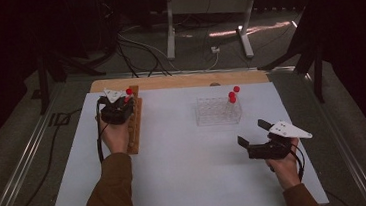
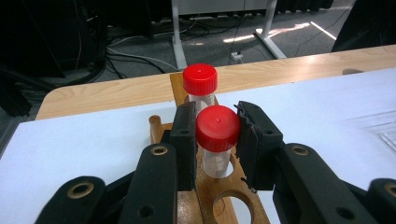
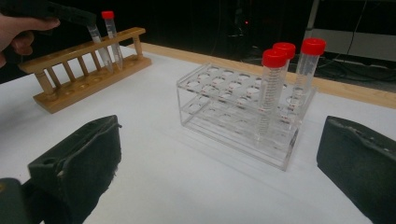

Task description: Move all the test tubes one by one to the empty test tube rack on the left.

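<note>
Two tongs over the white bench [image 1: 177,174]: left tongs [image 2: 217,135] clamped on a red-capped tube [image 2: 217,140] above the wooden rack [image 1: 135,124], right tongs [image 1: 254,136] spread wide and empty near the clear rack [image 3: 243,116].

A clear plastic rack [image 1: 218,111] with three red-capped tubes [image 3: 272,88] stands on the white worktop [image 1: 186,168], with cables [image 1: 138,49] and a metal frame [image 1: 208,10] on the floor beyond.
</note>
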Action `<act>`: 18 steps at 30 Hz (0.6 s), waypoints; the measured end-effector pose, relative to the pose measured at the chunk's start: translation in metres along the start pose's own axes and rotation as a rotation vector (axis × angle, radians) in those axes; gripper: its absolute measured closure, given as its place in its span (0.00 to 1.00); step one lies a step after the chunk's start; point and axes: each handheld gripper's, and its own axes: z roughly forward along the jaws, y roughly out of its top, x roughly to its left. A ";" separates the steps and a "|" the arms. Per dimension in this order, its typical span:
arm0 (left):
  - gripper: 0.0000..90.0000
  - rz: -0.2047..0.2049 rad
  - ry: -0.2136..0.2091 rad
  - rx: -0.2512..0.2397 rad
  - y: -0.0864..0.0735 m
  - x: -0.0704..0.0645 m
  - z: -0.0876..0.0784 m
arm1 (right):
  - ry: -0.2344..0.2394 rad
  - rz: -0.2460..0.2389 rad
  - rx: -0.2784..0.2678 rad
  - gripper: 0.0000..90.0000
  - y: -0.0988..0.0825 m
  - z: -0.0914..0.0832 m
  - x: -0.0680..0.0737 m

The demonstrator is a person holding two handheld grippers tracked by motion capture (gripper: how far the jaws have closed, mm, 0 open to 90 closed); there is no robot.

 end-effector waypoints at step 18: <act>0.46 -0.046 -0.029 0.022 -0.002 0.005 -0.007 | -0.002 0.006 0.001 0.00 -0.001 0.002 0.000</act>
